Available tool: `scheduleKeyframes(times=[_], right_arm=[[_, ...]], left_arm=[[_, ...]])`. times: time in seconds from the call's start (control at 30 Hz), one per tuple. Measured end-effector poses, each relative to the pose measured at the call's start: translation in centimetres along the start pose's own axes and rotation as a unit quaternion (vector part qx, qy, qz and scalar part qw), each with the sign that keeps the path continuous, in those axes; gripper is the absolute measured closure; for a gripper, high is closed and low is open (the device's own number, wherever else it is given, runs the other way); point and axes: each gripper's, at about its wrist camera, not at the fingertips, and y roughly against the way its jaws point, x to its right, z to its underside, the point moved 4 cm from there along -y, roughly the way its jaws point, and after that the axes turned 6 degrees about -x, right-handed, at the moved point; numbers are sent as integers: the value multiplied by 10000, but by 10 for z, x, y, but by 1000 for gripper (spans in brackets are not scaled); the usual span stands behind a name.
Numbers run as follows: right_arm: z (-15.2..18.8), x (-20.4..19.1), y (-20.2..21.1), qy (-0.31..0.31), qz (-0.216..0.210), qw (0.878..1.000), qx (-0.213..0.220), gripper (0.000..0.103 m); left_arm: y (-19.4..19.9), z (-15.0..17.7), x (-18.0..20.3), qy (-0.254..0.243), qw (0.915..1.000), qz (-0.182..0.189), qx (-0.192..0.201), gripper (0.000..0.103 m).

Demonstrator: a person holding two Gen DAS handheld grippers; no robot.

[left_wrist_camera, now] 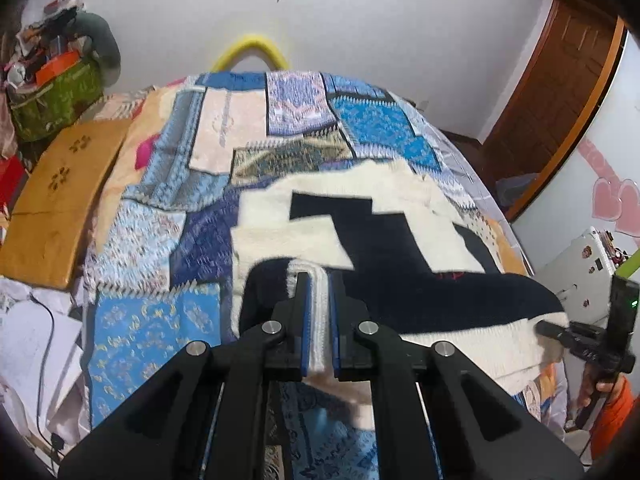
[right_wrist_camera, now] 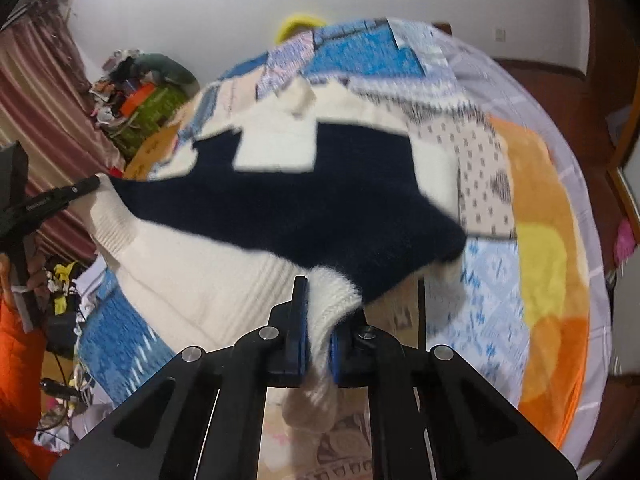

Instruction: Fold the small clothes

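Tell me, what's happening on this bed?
A person holds a gripper in each hand, folding a navy and cream sweater. The left gripper and the right gripper each pinch the ribbed cream hem, lifting that edge off the patchwork quilt. The rest of the sweater lies on the bed.

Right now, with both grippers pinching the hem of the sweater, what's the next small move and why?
Probably carry both corners forward together toward the far end. The left gripper and right gripper are each shut on the ribbed hem of the cream and navy knitted sweater, whose near edge is lifted while its far part lies on the blue patchwork bedspread.
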Motion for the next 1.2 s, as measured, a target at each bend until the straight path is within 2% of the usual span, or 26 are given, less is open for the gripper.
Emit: scheduleKeyframes(times=[0.17, 0.23, 0.43, 0.53, 0.63, 0.93, 1.2], right_arm=[[-37, -3, 16, 165, 76, 9988, 449, 96], [-54, 0, 16, 209, 246, 9977, 600, 96], [-95, 20, -3, 1, 452, 9964, 716, 96], [-111, 34, -16, -188, 484, 9963, 678, 96], [-122, 47, -29, -367, 480, 9966, 563, 96], [-135, 78, -72, -900, 187, 9957, 75, 96], [-146, 86, -80, -882, 90, 9960, -89, 95]], left_arm=[[-1, -19, -2, 22, 9999, -63, 141, 96], [-4, -28, -3, 10, 9997, -129, 207, 96], [-19, -55, -14, 112, 9990, -311, 291, 97], [-32, -68, -22, 174, 9985, -445, 270, 103], [-49, -78, -33, 261, 9978, -571, 193, 103], [-115, -77, -61, 431, 9954, -758, -402, 103], [-130, -76, -73, 488, 9943, -759, -570, 102]])
